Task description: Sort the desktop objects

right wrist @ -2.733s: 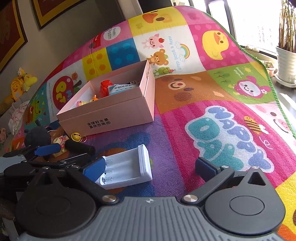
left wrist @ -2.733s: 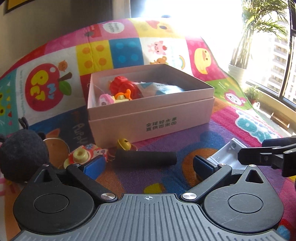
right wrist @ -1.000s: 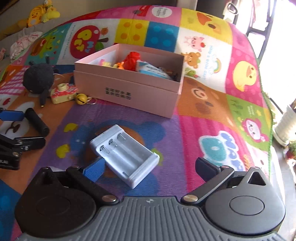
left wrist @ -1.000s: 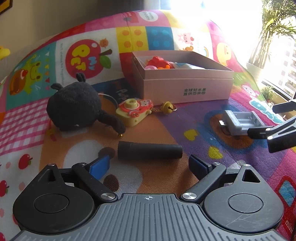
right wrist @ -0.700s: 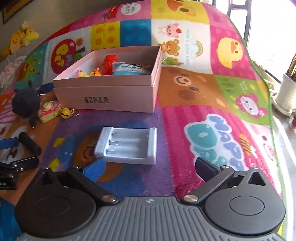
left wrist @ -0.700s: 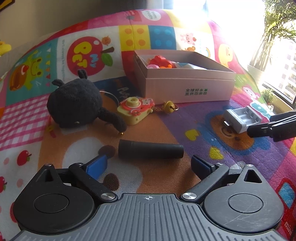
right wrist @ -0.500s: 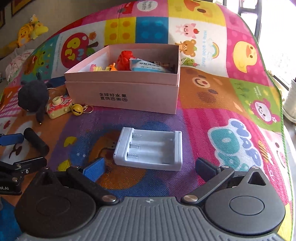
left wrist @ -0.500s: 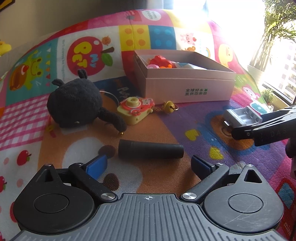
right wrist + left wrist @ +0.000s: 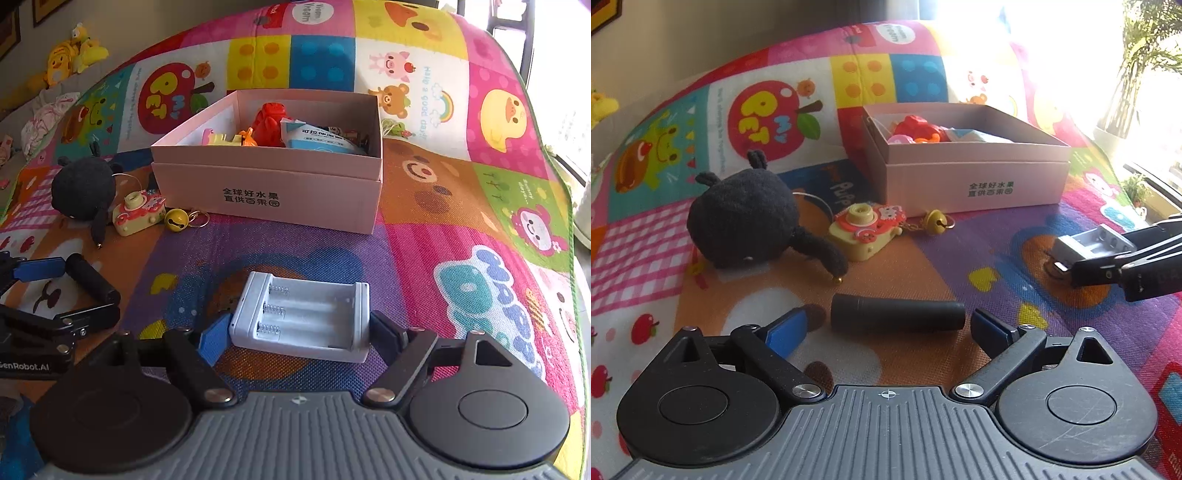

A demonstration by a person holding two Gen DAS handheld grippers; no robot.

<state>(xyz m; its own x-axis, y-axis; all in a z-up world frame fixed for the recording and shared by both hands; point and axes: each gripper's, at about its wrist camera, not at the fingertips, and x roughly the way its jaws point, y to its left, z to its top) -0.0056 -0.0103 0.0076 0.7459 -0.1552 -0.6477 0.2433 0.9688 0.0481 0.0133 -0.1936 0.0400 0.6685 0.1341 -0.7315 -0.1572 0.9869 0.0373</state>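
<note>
The right gripper [image 9: 297,332] has advanced, jaws closing around the light, rigid battery holder [image 9: 301,315] at six o'clock; left gripper [image 9: 888,328] open.

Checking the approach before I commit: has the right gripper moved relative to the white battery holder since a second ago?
Yes. The right gripper has come in around the white battery holder, which lies in place beside the pink box. Its jaws are closing with the holder between them.
</note>
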